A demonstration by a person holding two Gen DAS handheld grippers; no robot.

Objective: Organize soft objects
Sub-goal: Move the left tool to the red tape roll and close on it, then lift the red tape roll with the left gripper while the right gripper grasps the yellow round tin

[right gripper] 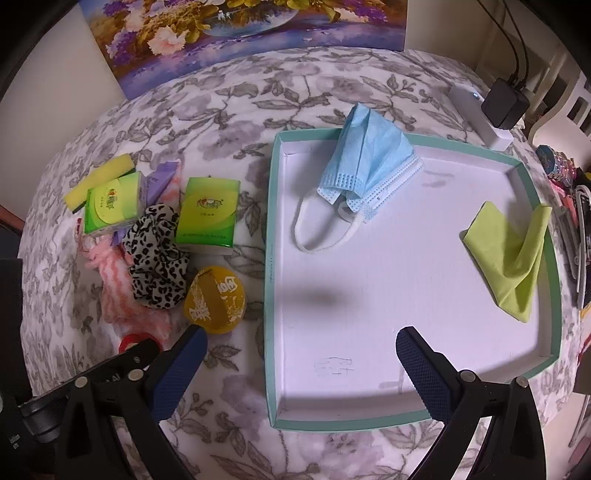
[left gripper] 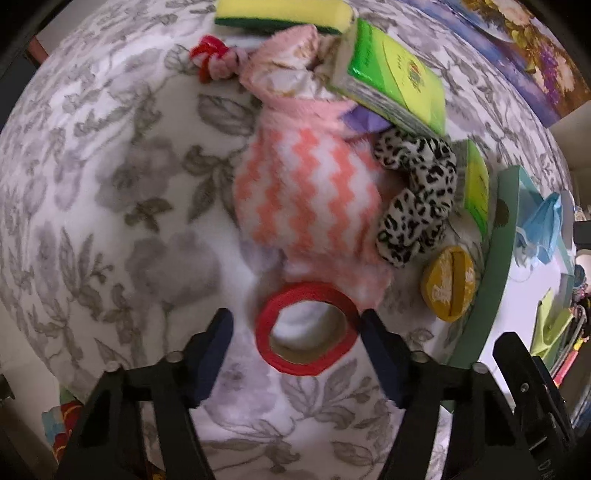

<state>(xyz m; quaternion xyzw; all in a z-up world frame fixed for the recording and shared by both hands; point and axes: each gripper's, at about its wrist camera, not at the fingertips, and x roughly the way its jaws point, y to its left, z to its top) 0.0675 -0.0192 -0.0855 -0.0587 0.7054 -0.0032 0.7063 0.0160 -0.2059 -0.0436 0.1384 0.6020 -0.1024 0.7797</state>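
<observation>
My left gripper [left gripper: 295, 325] is open, its fingers on either side of a red tape roll [left gripper: 307, 328] lying on the floral cloth. Just beyond lie a pink zigzag sock [left gripper: 306, 192], a leopard scrunchie [left gripper: 417, 195], a yellow round pouch [left gripper: 448, 282], two green tissue packs [left gripper: 399, 77], a yellow sponge [left gripper: 284, 13] and a red-pink hair tie [left gripper: 214, 59]. My right gripper [right gripper: 301, 345] is open and empty over the near left edge of the teal-rimmed white tray [right gripper: 269, 258]. The tray holds a blue face mask [right gripper: 369, 158] and a green cloth [right gripper: 509, 254].
A flower painting [right gripper: 240, 33] leans at the back. A white power bank [right gripper: 480, 114] and black charger [right gripper: 504, 105] sit behind the tray. Cluttered items [right gripper: 569, 192] lie off the tray's right side. The left gripper [right gripper: 122, 354] shows beside the right one.
</observation>
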